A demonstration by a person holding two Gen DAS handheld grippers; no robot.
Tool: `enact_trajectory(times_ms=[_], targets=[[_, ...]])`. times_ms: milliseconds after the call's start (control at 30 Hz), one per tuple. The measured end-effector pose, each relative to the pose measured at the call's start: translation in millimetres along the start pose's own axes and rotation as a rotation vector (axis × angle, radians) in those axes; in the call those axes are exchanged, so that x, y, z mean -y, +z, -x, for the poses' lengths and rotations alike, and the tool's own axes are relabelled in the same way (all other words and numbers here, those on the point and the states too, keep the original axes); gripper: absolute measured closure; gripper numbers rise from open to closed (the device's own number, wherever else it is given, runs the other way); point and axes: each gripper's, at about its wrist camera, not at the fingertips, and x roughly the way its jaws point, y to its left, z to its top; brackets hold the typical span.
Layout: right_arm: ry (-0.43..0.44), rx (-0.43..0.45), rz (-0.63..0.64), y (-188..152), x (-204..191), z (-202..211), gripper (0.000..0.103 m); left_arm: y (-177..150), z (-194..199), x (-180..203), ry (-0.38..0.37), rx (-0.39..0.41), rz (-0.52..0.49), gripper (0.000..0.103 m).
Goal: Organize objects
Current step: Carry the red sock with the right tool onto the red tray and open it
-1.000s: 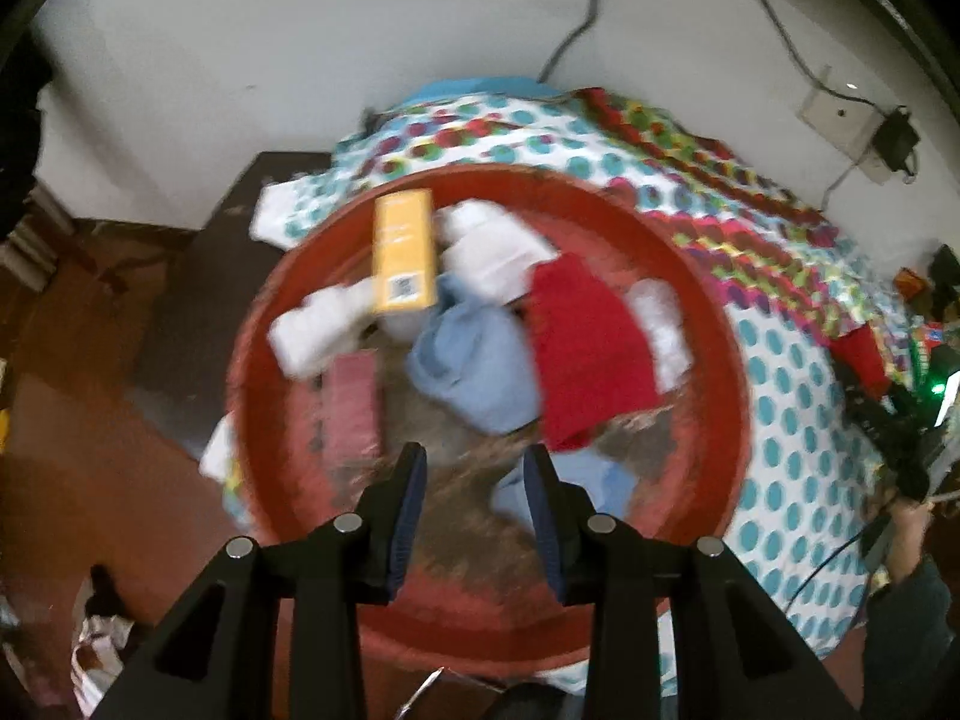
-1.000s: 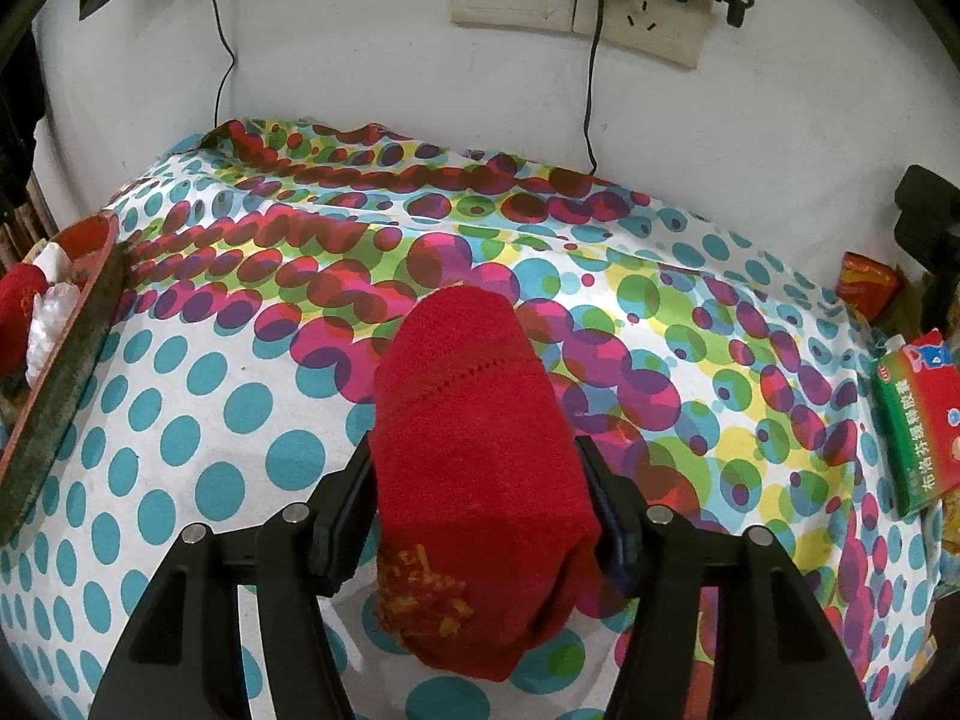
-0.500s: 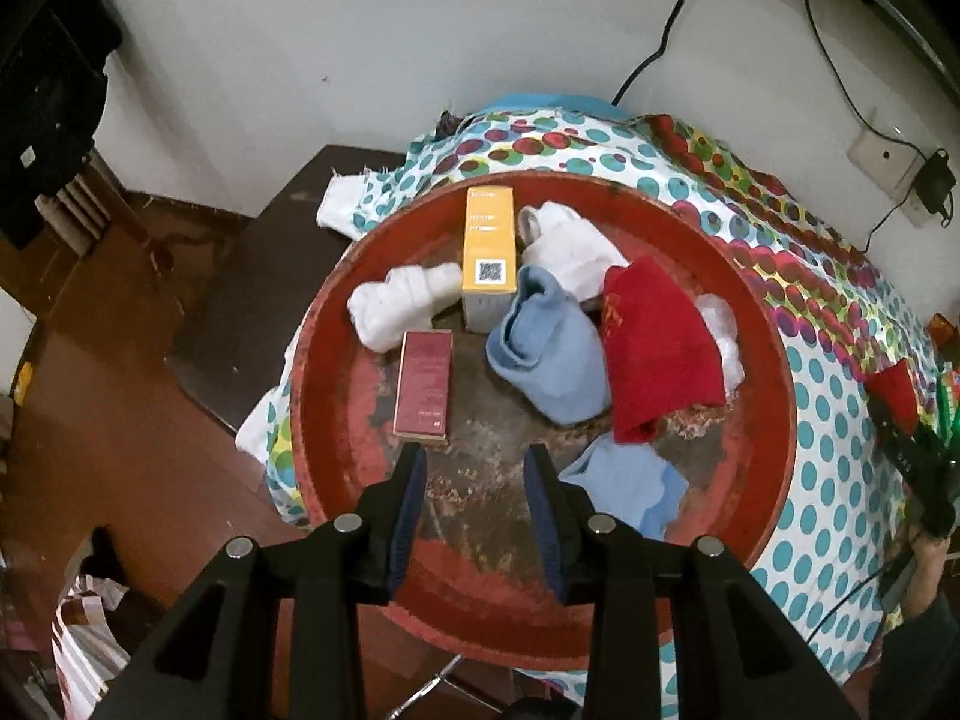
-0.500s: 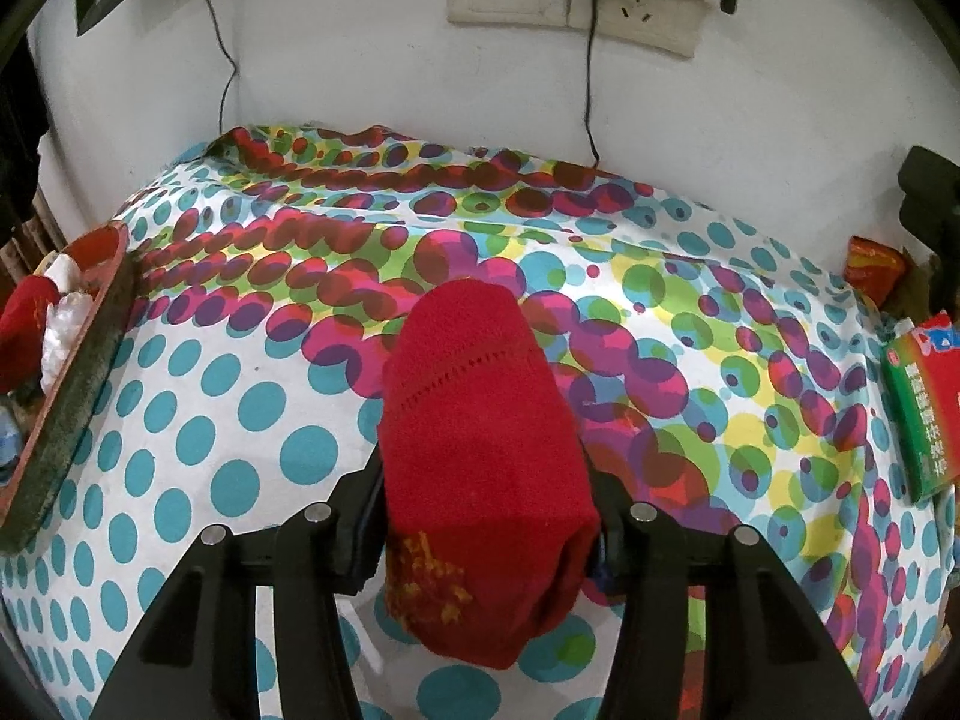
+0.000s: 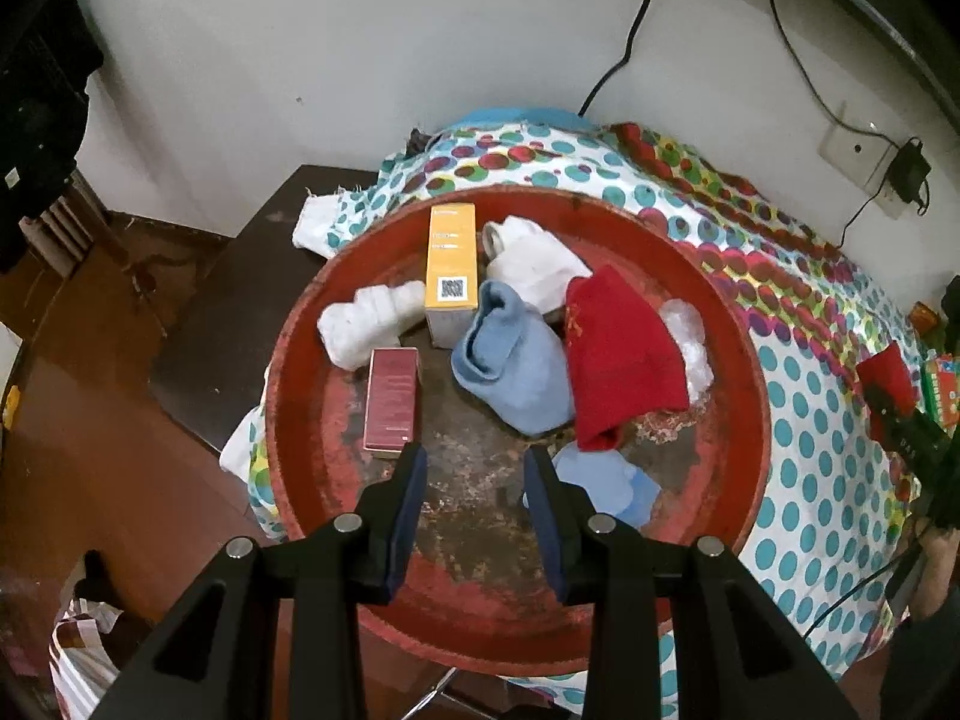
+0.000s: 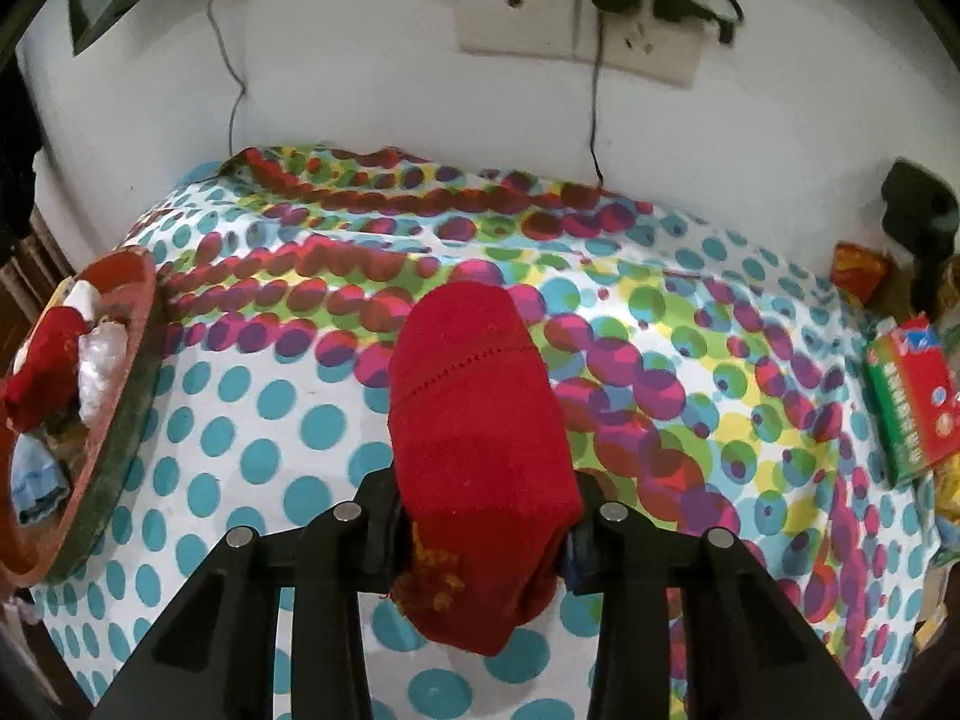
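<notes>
My left gripper [image 5: 474, 480] is open and empty, hovering over the near part of a round red tray [image 5: 744, 360]. In the tray lie a red sock [image 5: 618, 360], a light blue sock [image 5: 516, 372], a second blue sock [image 5: 606, 486], two white socks [image 5: 372, 324], a yellow box [image 5: 451, 264] and a maroon box [image 5: 391, 399]. My right gripper [image 6: 483, 516] is shut on a red sock [image 6: 474, 420] and holds it above the dotted tablecloth [image 6: 288, 408]. The tray also shows at the left edge of the right wrist view [image 6: 129, 372].
A green and red packet [image 6: 912, 396] and snack bags lie at the cloth's right edge. Wall sockets [image 6: 576, 24] with cables sit above the table. A dark side table [image 5: 240, 312] and wooden floor lie left of the tray.
My left gripper has pulled back and up, so the whole tray now shows. My right gripper has lifted slightly with the red sock still in it.
</notes>
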Motion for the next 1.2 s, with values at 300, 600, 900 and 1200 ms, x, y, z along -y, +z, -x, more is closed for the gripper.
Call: enact_trajectory(times_ms=[300, 600, 900, 1200], targets=[[0.034, 0.016, 0.102, 9, -40, 43, 0.068, -1, 17, -2, -0.032, 0.018, -0.001, 0.069], [0.156, -0.013, 0.195, 24, -137, 64, 0.067, -3, 22, -17, -0.061, -0.003, 0.05, 0.065], [0.213, -0.06, 0.299, 28, -244, 45, 0.067, -3, 30, -35, -0.09, 0.008, 0.1, 0.062], [0.214, -0.148, 0.354, 10, -278, 20, 0.067, -2, 30, -42, -0.096, 0.01, 0.125, 0.062]])
